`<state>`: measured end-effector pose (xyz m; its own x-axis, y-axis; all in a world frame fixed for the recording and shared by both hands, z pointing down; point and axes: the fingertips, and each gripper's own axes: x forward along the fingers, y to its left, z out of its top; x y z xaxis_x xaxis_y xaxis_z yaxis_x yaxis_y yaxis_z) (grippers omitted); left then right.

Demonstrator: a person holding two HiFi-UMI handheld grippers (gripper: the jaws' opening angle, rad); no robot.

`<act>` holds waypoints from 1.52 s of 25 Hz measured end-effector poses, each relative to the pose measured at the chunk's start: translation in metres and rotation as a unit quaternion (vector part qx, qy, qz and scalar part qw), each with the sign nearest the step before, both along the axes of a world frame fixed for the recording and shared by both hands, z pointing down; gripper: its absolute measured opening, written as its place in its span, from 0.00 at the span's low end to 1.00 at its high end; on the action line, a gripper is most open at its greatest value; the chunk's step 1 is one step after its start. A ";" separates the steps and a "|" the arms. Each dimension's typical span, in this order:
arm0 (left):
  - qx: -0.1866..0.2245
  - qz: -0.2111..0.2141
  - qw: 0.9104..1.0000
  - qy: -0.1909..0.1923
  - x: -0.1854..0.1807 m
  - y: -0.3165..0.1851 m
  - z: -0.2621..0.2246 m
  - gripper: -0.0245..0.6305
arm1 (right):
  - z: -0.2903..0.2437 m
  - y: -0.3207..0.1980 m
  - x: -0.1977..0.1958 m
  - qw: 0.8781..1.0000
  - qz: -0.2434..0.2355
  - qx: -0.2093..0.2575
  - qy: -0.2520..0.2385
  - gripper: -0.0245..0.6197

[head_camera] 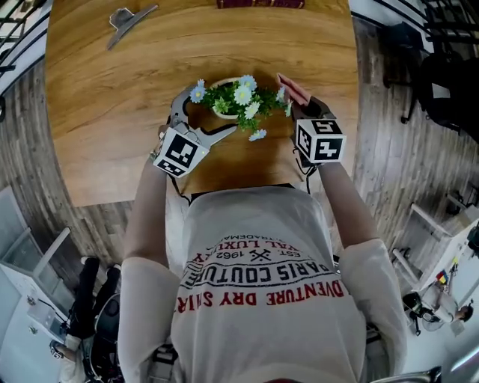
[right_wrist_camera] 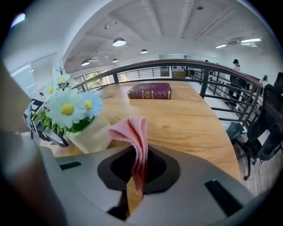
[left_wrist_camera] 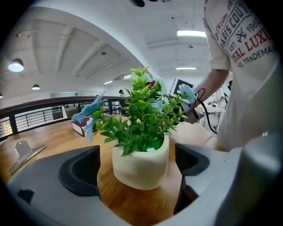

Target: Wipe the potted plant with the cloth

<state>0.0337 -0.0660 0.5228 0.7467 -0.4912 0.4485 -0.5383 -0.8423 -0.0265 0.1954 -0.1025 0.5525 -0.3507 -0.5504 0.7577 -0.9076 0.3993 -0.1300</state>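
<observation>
A small cream pot (left_wrist_camera: 141,165) of green leaves and white-blue daisies (head_camera: 238,101) stands on the wooden table (head_camera: 112,90), near its front edge. My left gripper (head_camera: 209,112) is open around the pot. In the left gripper view its dark pads (left_wrist_camera: 82,170) stand on either side of the pot with a gap on each side. My right gripper (head_camera: 301,105) is just right of the plant, shut on a pink cloth (right_wrist_camera: 134,137) that sticks up from the jaws. In the right gripper view the pot (right_wrist_camera: 90,137) and daisies (right_wrist_camera: 68,108) are to the cloth's left, close by.
A dark red book (right_wrist_camera: 149,91) lies at the table's far edge. A grey metal clip (head_camera: 127,21) rests at the far left of the table. A railing (right_wrist_camera: 212,70) runs behind the table, and dark chairs (right_wrist_camera: 265,128) stand at the right.
</observation>
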 end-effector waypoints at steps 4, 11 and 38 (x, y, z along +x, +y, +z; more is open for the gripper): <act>0.001 0.043 0.999 -0.023 0.006 -0.005 0.008 0.83 | 0.002 -0.011 -0.002 0.999 -0.042 0.004 0.010 0.10; 0.011 0.099 0.994 -0.054 0.025 -0.008 0.016 0.83 | 0.004 -0.029 -0.005 0.997 -0.074 0.009 0.012 0.10; -0.006 -0.017 0.998 0.057 0.000 -0.034 -0.103 0.83 | -0.069 -0.004 -0.078 0.980 -0.161 0.072 -0.089 0.10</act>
